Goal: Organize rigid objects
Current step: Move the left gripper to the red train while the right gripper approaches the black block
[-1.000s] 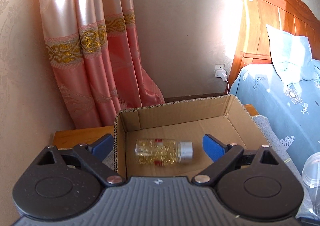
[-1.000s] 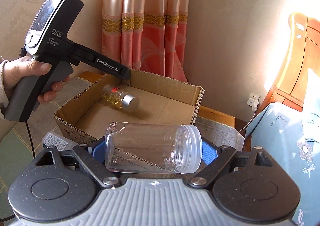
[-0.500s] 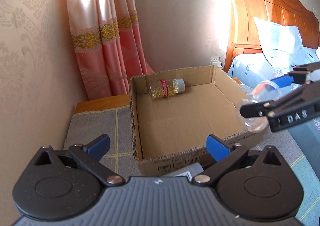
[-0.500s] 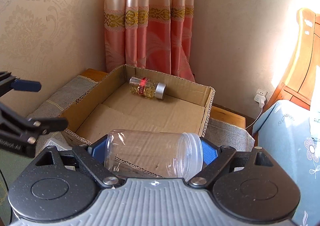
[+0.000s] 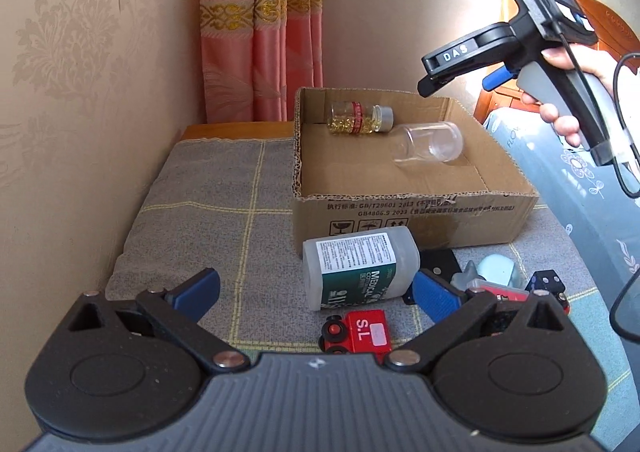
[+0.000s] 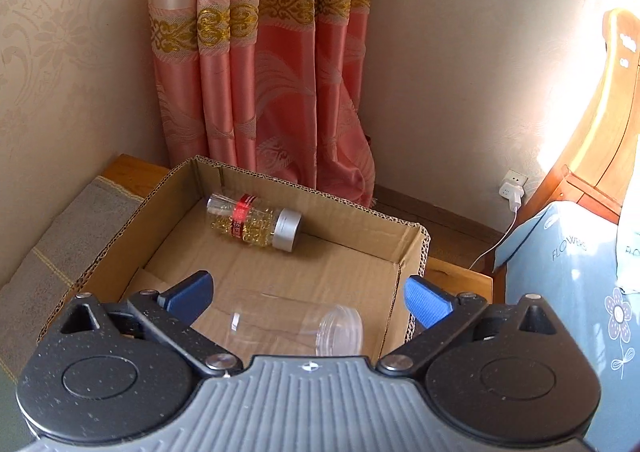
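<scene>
The white medical bottle (image 5: 360,271) lies on its side on the grey cloth of the surface (image 5: 208,188), just in front of the near wall of the cardboard box (image 5: 412,212), its long axis slanting from near-left to far-right. It sits just ahead of the left claw (image 5: 316,288), nearer that claw's right finger; the claw is spread wide and empty. By my reading this is the next thing to take, needing a small shift right. The right claw (image 6: 306,296), also spread and empty, hovers over the box, above the clear jar (image 6: 296,326) lying inside near the capsule bottle (image 6: 256,226).
</scene>
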